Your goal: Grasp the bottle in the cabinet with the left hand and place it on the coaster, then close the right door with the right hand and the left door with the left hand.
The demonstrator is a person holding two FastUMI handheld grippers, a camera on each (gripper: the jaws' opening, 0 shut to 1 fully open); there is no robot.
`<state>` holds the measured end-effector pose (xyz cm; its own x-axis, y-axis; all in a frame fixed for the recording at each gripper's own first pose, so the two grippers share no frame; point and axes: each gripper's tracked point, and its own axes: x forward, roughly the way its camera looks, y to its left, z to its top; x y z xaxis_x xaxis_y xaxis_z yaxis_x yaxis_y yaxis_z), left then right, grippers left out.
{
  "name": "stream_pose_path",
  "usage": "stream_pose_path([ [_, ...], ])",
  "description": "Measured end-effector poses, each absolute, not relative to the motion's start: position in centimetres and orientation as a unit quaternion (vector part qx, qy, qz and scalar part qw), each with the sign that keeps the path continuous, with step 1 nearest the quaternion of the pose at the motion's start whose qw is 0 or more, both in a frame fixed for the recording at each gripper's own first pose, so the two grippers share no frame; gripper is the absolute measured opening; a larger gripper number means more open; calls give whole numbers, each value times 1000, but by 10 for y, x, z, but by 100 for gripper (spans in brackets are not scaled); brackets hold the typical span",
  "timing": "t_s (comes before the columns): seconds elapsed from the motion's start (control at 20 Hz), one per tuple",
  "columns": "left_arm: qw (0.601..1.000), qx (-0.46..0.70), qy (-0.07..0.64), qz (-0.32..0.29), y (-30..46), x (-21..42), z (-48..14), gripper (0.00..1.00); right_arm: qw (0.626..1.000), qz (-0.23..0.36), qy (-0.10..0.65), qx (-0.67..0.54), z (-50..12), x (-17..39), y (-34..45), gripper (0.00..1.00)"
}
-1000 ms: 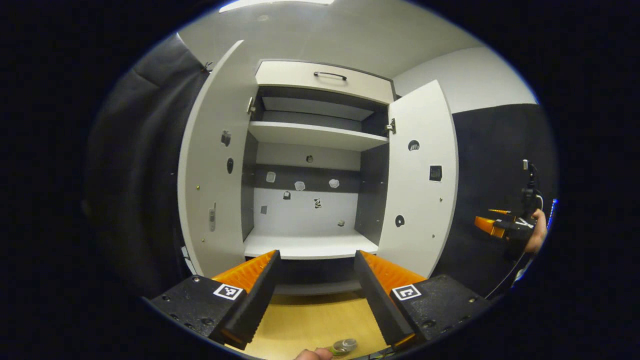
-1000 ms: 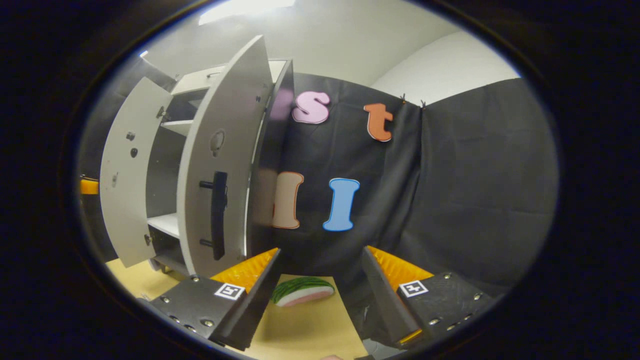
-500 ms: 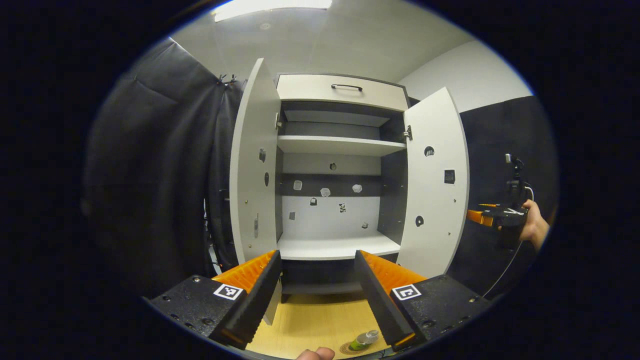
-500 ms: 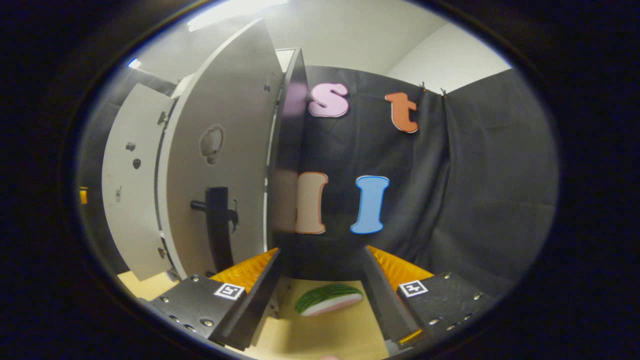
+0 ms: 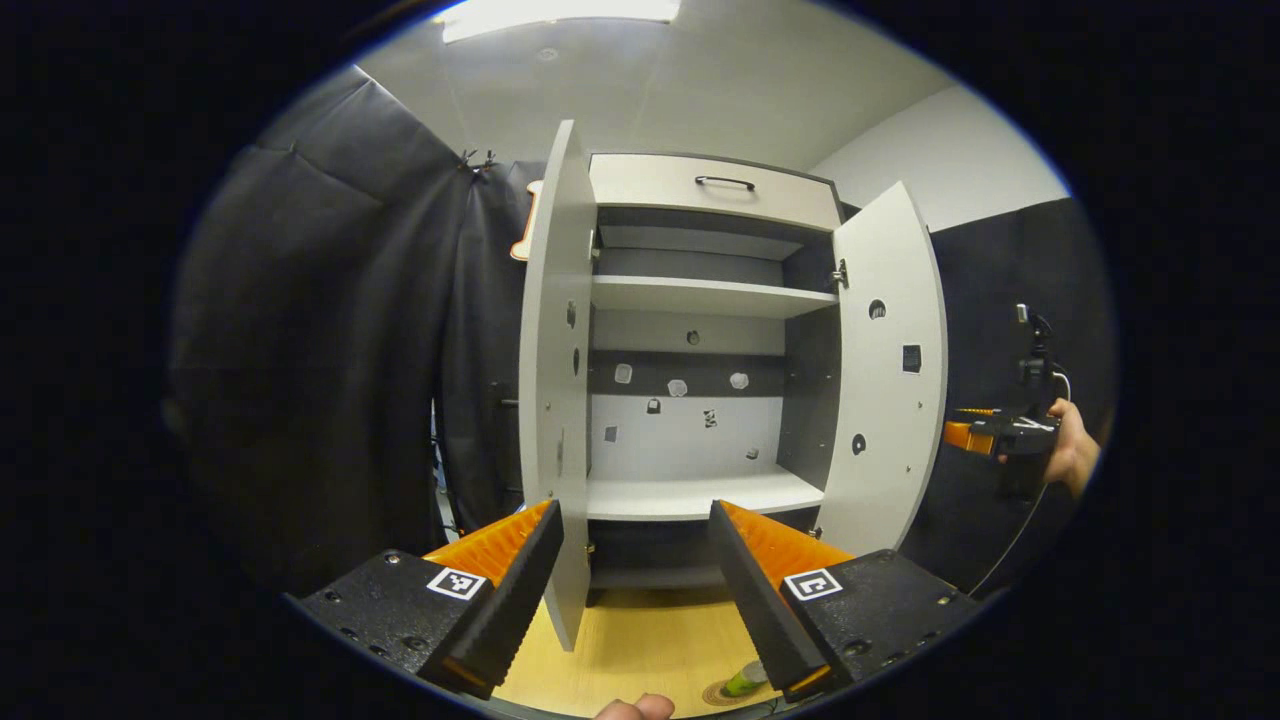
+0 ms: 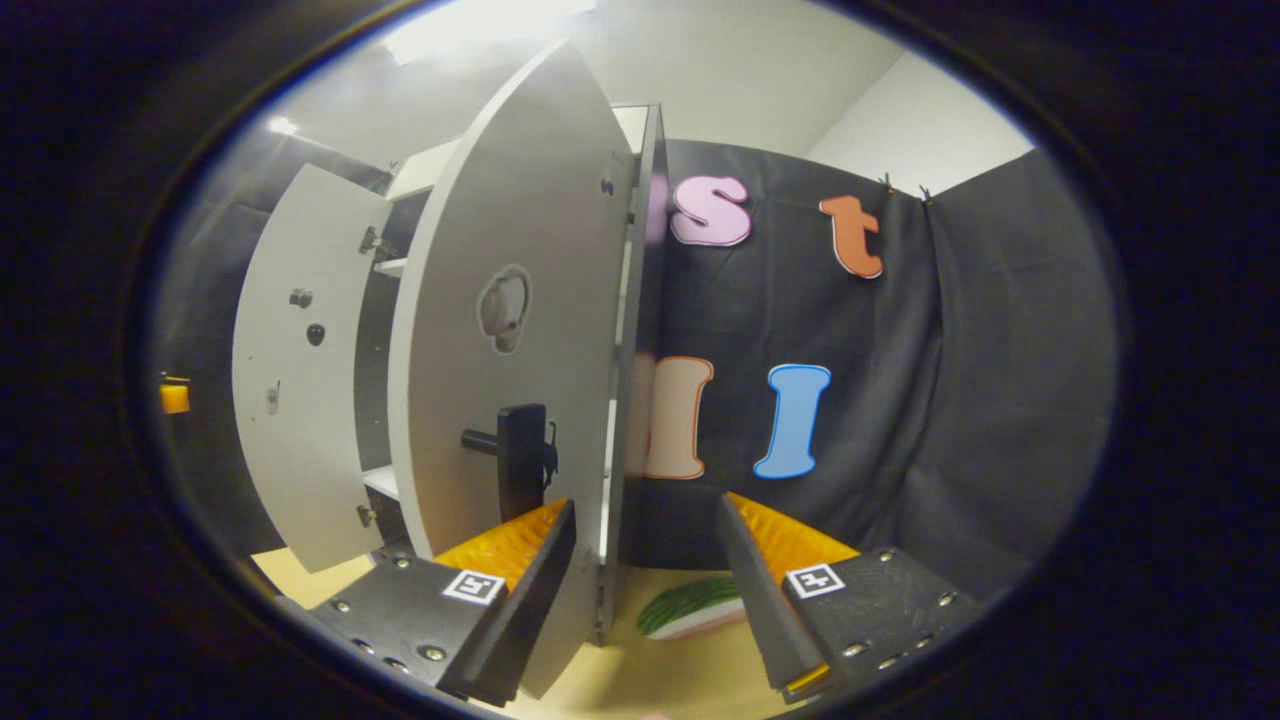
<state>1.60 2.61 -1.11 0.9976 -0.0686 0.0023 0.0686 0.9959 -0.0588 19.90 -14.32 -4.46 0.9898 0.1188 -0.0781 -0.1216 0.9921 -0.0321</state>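
Two doors of the cabinet [image 5: 700, 400] stand ajar: left door [image 5: 555, 380], right door [image 5: 890, 370]. Shelves bare. Left gripper [image 5: 635, 590] spread wide, holding nothing, above the wooden table [image 5: 640, 650]. Right gripper [image 6: 645, 590] likewise parted, straddling the right door's edge. Bottle [image 5: 745, 680] on the coaster [image 5: 722, 693], low in left gripper view.

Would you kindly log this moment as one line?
bottle: on coaster | both doors: open | right hand-held gripper: open, by right door | left hand-held gripper: open
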Motion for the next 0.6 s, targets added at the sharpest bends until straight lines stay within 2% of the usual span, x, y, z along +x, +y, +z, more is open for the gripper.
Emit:
stream_pose_path([
  [0.1,999,-34,-1,-32,33,16,-11,93,997,58,39,-14,-45,197,-130,84],
  [0.15,999,-37,-1,-32,37,16,-10,93,998,55,39,-11,-46,197,-124,87],
  [0.45,999,-22,-18,-20,65,18,-4,93,999,5,33,18,-37,200,-115,87],
  [0.5,999,-19,-17,-21,67,17,-5,89,999,6,34,14,-36,201,-111,87],
  [0.6,1000,-17,-16,-20,73,19,-8,89,999,12,36,13,-38,204,-98,84],
])
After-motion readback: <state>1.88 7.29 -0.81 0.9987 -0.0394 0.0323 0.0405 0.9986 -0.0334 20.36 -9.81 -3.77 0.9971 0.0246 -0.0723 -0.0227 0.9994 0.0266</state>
